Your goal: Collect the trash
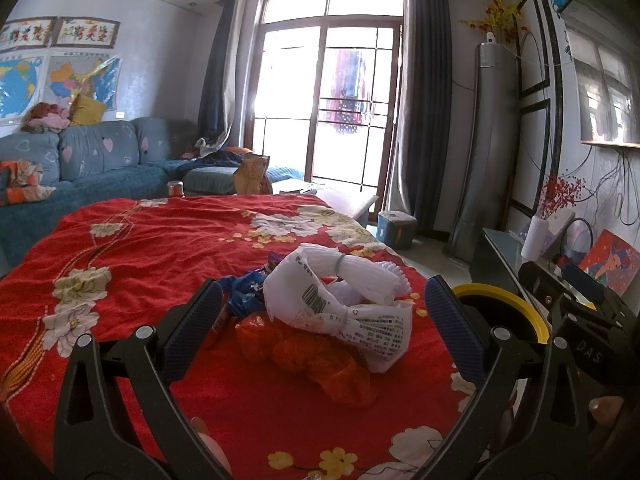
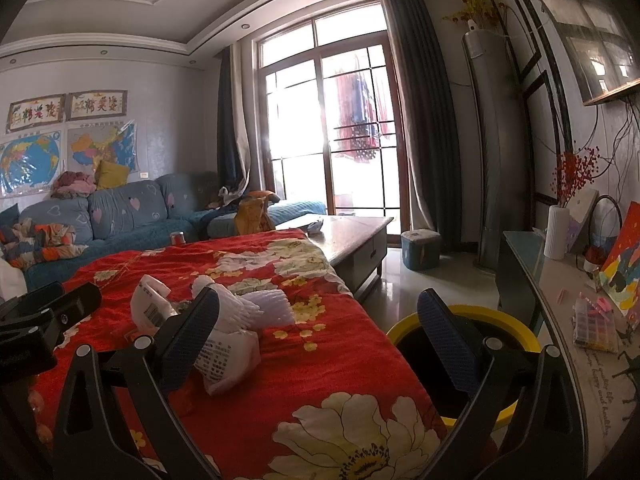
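Left tool spread wide, empty, trash pile dead ahead between its fingers on red-clothed table; right tool also released (farther, over yellow-rimmed bin).

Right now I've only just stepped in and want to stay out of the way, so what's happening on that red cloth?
A person is clearing trash with a handheld gripper in each hand. A pile of litter, a white printed bag, orange plastic and a blue wrapper, lies on the red floral cloth. The left gripper is open around it, gripping nothing. The right gripper is open and empty by the yellow-rimmed bin.
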`<state>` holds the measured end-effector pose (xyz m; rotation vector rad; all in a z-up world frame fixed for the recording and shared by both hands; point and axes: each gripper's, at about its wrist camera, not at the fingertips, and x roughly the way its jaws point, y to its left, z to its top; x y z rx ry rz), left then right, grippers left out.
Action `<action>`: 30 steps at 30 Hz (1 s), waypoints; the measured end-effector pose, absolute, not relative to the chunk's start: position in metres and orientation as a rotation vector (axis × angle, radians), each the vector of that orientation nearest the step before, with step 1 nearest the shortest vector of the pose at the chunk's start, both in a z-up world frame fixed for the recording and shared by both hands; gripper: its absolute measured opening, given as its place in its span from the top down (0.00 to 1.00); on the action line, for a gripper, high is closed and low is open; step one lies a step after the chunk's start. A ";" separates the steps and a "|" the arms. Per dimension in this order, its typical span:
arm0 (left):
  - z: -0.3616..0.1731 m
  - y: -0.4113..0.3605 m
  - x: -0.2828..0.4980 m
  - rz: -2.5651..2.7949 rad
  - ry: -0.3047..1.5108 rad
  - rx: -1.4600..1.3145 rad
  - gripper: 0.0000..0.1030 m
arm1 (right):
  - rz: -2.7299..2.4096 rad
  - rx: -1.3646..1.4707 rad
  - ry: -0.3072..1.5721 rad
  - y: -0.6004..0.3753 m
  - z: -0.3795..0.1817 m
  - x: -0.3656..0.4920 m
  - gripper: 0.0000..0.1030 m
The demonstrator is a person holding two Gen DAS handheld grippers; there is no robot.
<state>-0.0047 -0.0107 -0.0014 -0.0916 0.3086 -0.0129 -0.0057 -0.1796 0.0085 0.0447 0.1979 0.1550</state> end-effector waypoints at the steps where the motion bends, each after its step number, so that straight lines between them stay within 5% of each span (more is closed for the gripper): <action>1: -0.001 -0.011 -0.005 -0.014 0.309 -0.092 0.10 | 0.157 0.045 0.199 -0.180 0.009 -0.006 0.06; 30: 0.008 0.052 0.009 0.159 0.319 -0.176 0.10 | 0.473 -0.109 0.290 -0.093 0.005 0.001 0.06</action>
